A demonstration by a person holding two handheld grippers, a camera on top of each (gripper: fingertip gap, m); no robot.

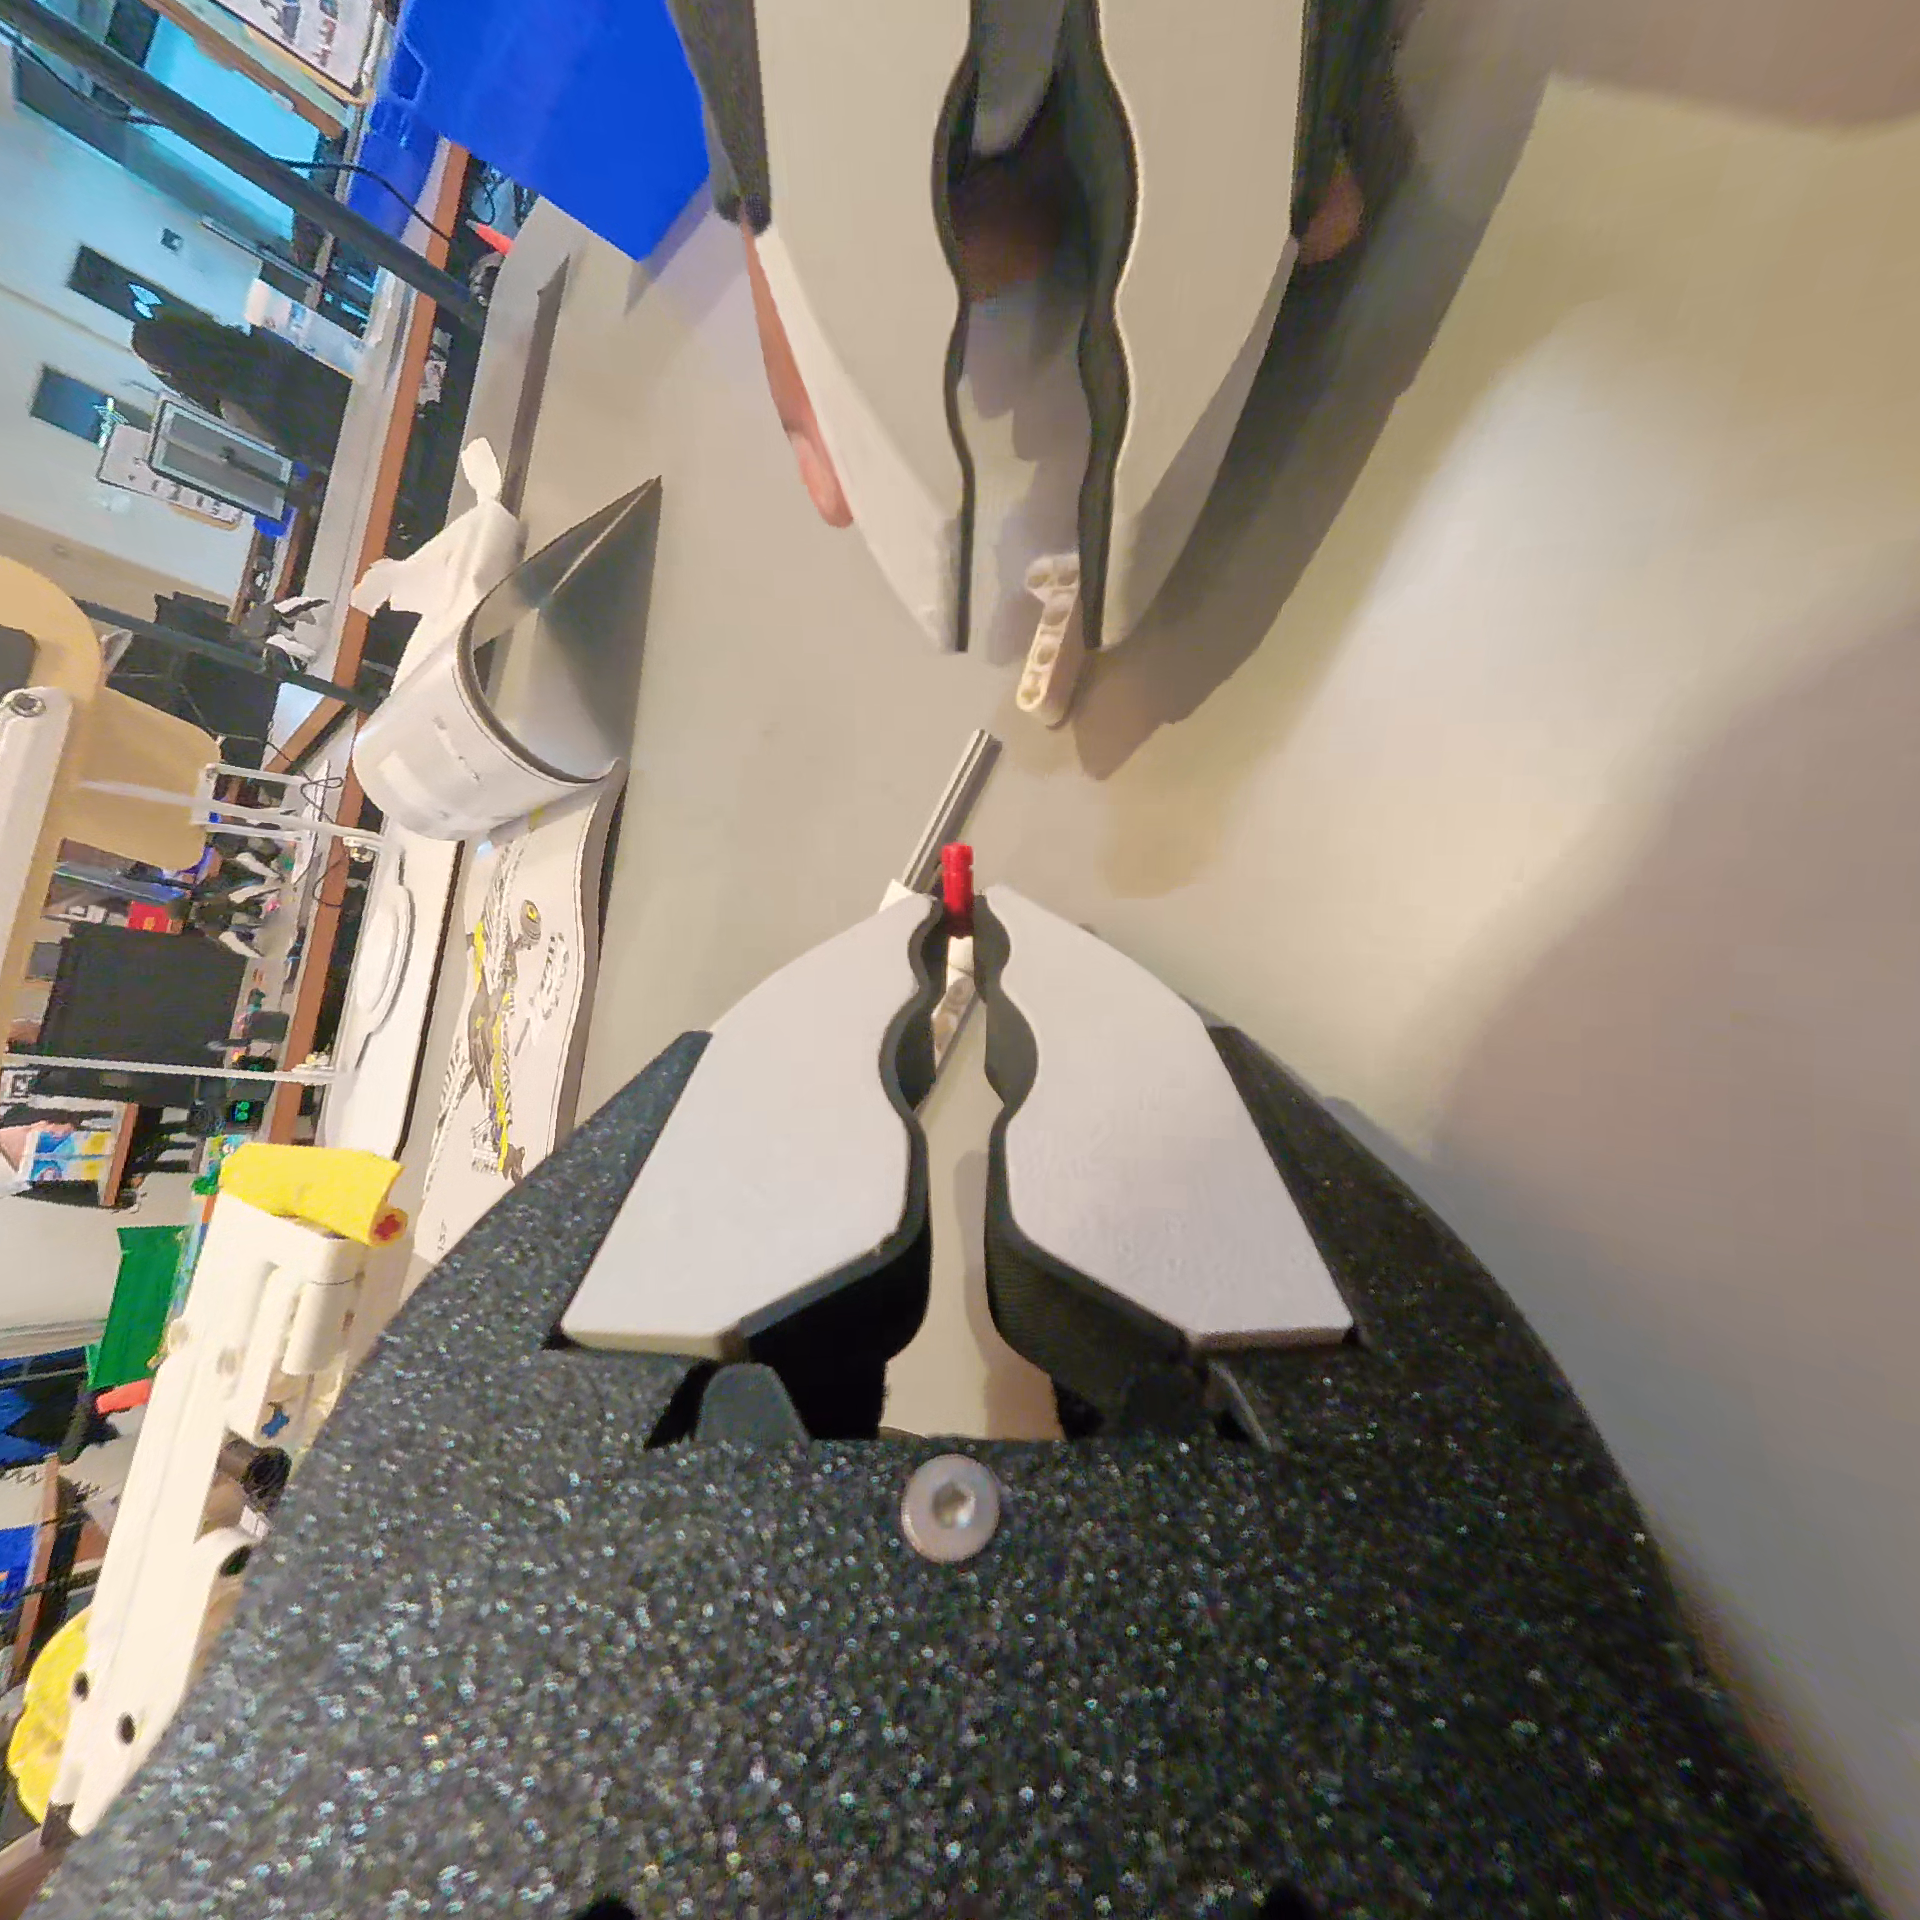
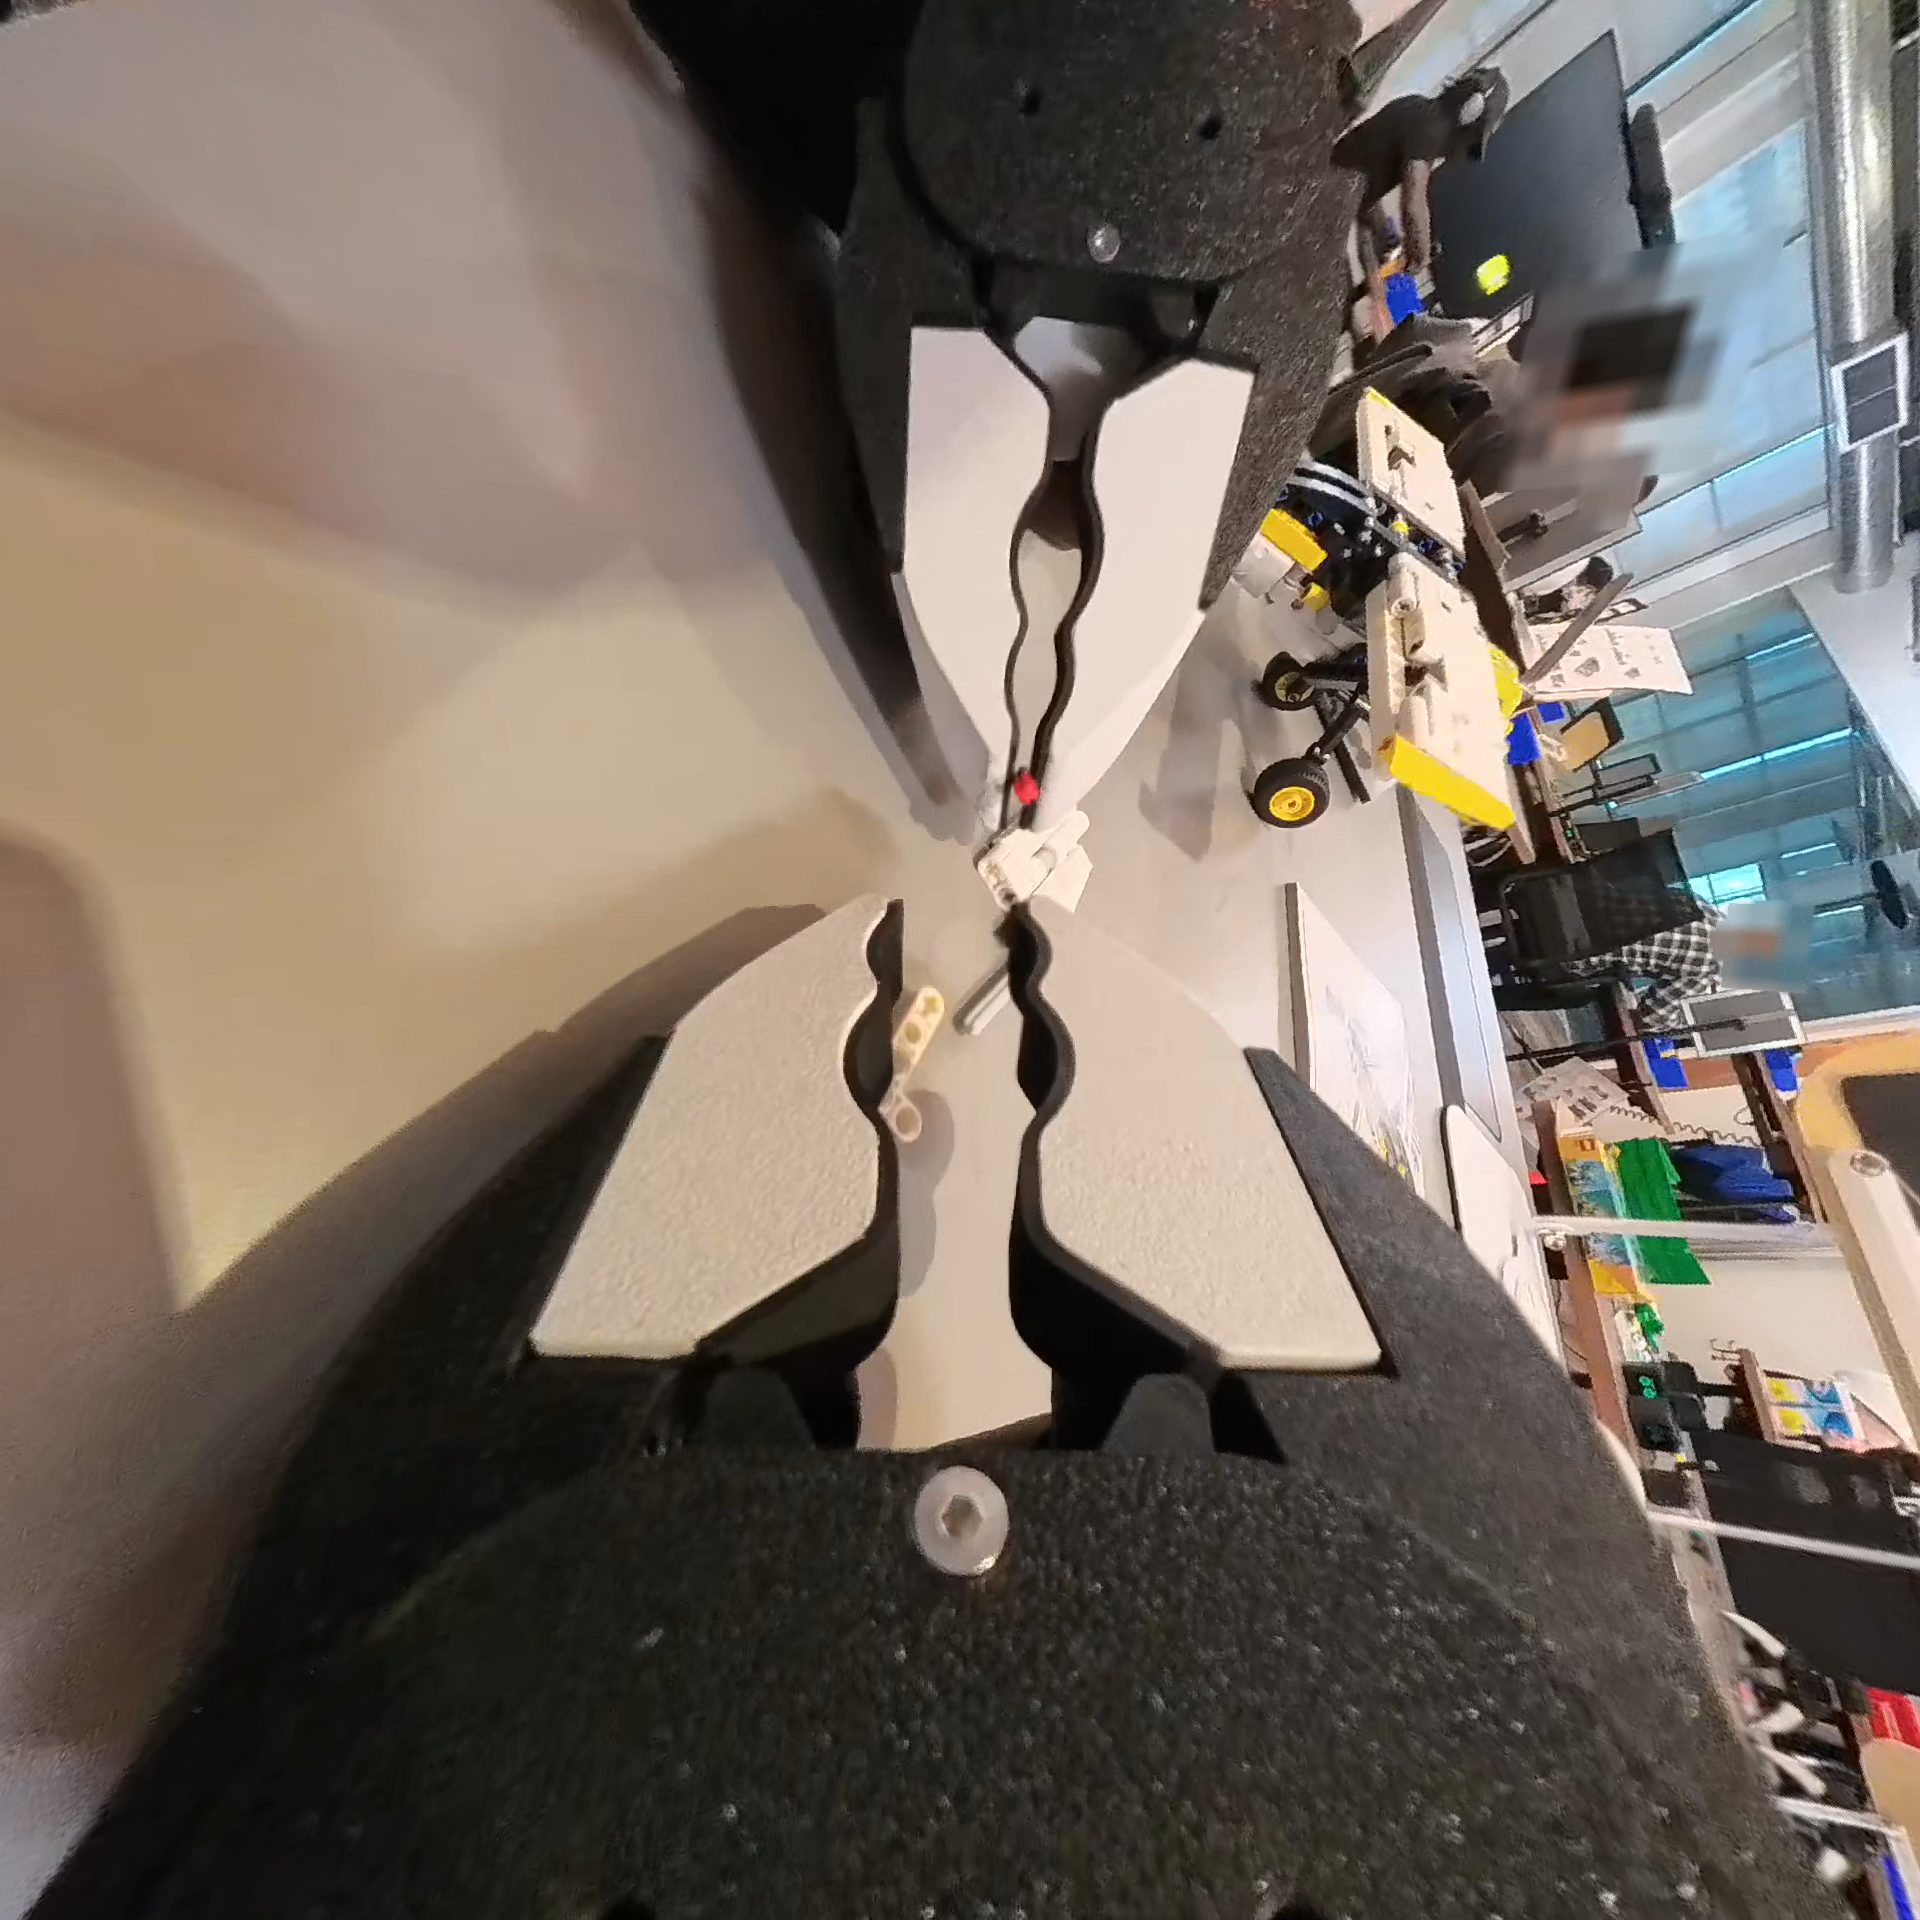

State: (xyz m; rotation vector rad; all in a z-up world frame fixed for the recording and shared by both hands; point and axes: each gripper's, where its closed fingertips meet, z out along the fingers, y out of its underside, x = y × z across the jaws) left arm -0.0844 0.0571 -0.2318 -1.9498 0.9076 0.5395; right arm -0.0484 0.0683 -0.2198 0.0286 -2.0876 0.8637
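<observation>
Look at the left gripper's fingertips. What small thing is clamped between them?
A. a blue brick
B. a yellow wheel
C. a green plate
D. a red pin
D: in the left wrist view a red pin sticks out from between the nearly closed fingertips of the left gripper, and the right wrist view shows the same red piece between them.

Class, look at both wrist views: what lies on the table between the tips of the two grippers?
A grey axle rod lies on the table between the left gripper and right gripper, plain in the left wrist view. A cream holed beam rests at the right gripper's tips.
</observation>
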